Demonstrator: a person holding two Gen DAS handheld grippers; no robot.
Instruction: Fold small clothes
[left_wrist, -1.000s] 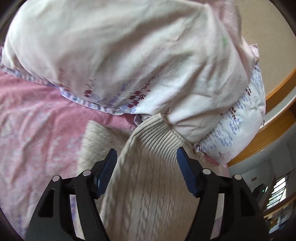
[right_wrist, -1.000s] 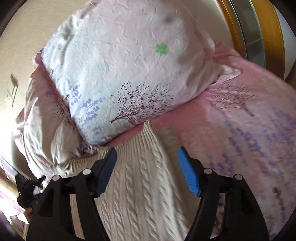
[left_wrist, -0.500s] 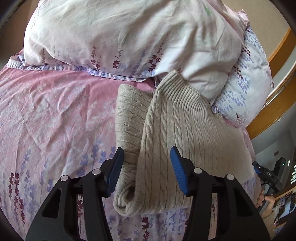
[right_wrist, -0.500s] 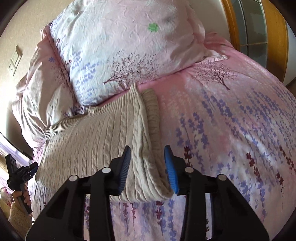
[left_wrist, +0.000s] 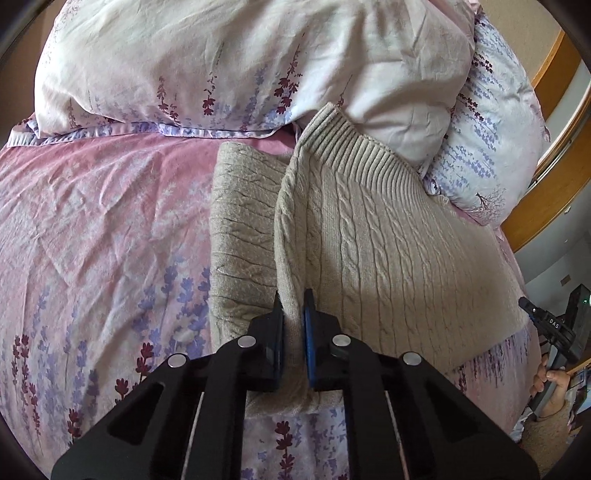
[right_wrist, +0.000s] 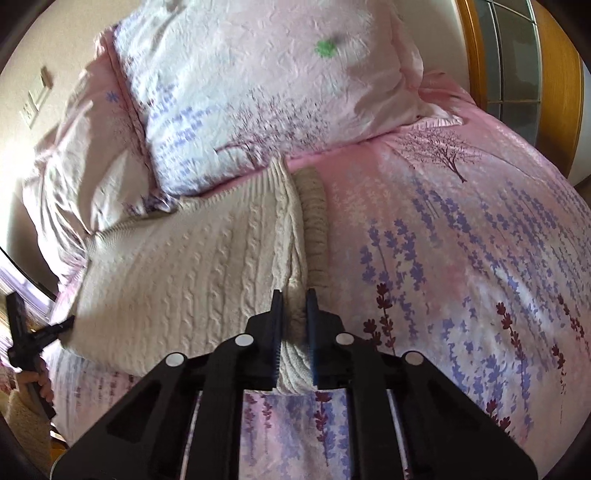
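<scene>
A cream cable-knit sweater (left_wrist: 388, 251) lies folded on the pink bedspread (left_wrist: 103, 221), its ribbed hem up against the pillows. My left gripper (left_wrist: 293, 299) is shut on the sweater's near left fold, the knit bunched between its pads. In the right wrist view the same sweater (right_wrist: 192, 266) spreads to the left, and my right gripper (right_wrist: 294, 297) is shut on its near right fold. A folded-under sleeve (right_wrist: 316, 218) runs along the right edge. The far right of the left wrist view shows the other gripper (left_wrist: 554, 328) held by a hand.
Two floral pillows (left_wrist: 229, 62) (right_wrist: 266, 92) lean at the head of the bed just behind the sweater. A wooden window frame (right_wrist: 557, 74) stands at the right. The floral bedspread (right_wrist: 461, 240) stretches away on both sides of the sweater.
Both grippers drew back toward the sweater's near edge, dropped a little, and went from wide open to shut on its two near corners.
</scene>
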